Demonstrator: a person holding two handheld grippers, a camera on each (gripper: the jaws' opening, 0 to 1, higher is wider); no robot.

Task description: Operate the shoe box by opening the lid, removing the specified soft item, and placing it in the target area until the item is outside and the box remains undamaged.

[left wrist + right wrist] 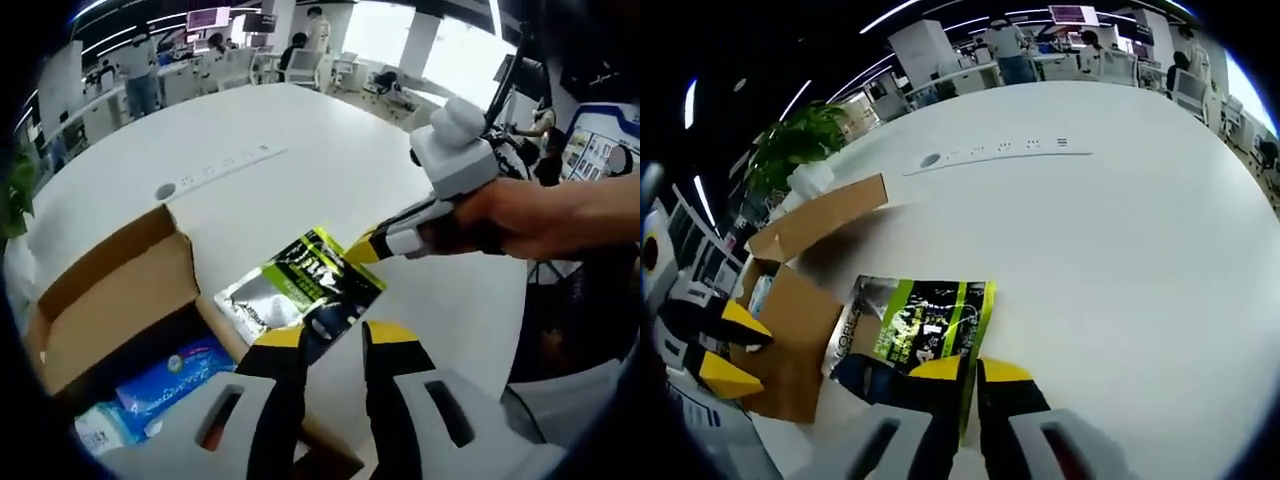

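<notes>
Green-and-black soft pouch held by the right claw above the white surface, just outside the open shoe box.

The pouch (922,335) is pinched at its near edge between the yellow tips of the right claw (970,372); it is seen ahead of the left claw (333,340), whose jaws stand slightly parted with nothing between them; the cardboard shoe box (110,310) lies to the left of that claw, lid flap raised, blue packets (165,380) inside; a hand (550,215) grips the right claw's body; the white surface (1110,230) stretches beyond.

Bright overhead strips, fisheye-warped edges
</notes>
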